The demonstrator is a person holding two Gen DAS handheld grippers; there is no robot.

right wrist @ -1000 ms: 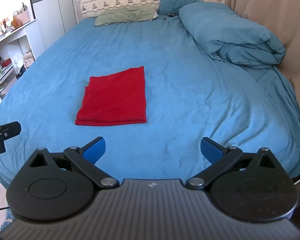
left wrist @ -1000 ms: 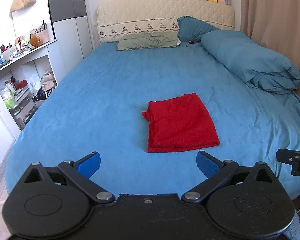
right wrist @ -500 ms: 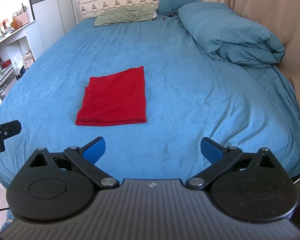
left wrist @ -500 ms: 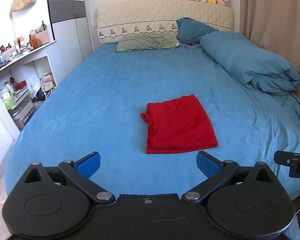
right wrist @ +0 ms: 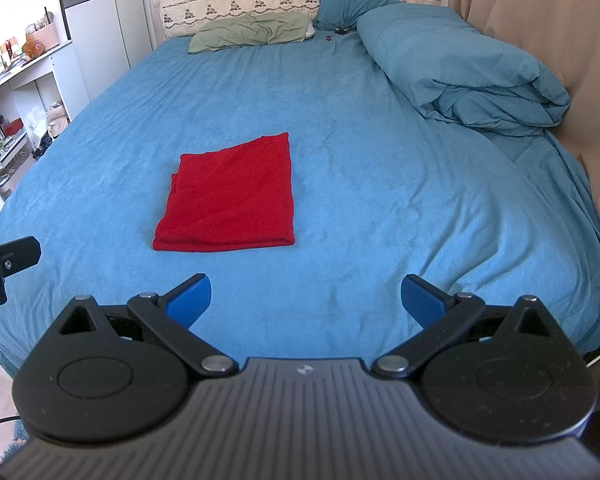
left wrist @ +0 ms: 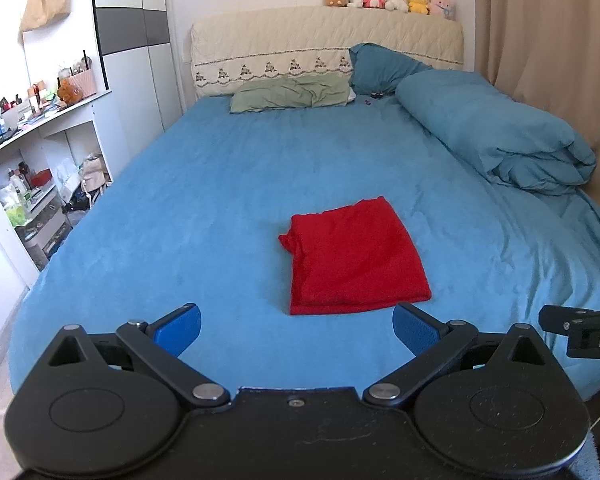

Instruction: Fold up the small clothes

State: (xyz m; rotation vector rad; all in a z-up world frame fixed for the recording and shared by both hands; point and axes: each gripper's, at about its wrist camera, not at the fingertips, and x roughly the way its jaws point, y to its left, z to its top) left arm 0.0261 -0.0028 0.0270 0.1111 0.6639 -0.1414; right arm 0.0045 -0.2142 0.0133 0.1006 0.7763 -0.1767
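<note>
**Red cloth lies folded on the bed, both grippers free**

The red cloth (left wrist: 356,256) lies flat on the blue bed (left wrist: 204,208), near the foot end and well apart from the duvet (left wrist: 496,136) and the green pillow (left wrist: 292,96). It looks already folded into a neat rectangle: a thick doubled edge runs along the side nearest to the grippers, and at the far left corner some layers bunch out a little.

The left gripper (left wrist: 296,326) is spread wide and holds nothing; it hangs just before the near edge of the cloth, and I cannot say if it touches the bed. The right gripper (right wrist: 306,294) is also spread wide and empty, and it stands to the right of the cloth, a little apart from it.

I judge the cloth to be light, soft and limp, with no stiffness of its own. It will sag and the layers can slide apart if only one layer is pinched. The sheet under it looks soft too, so a finger may catch it together with the cloth. If one more fold is wanted, the good places to hold are the two near corners, taking all layers together at the thick edge. The bunched far left corner is the weak place; it can open when the cloth is lifted.
</note>
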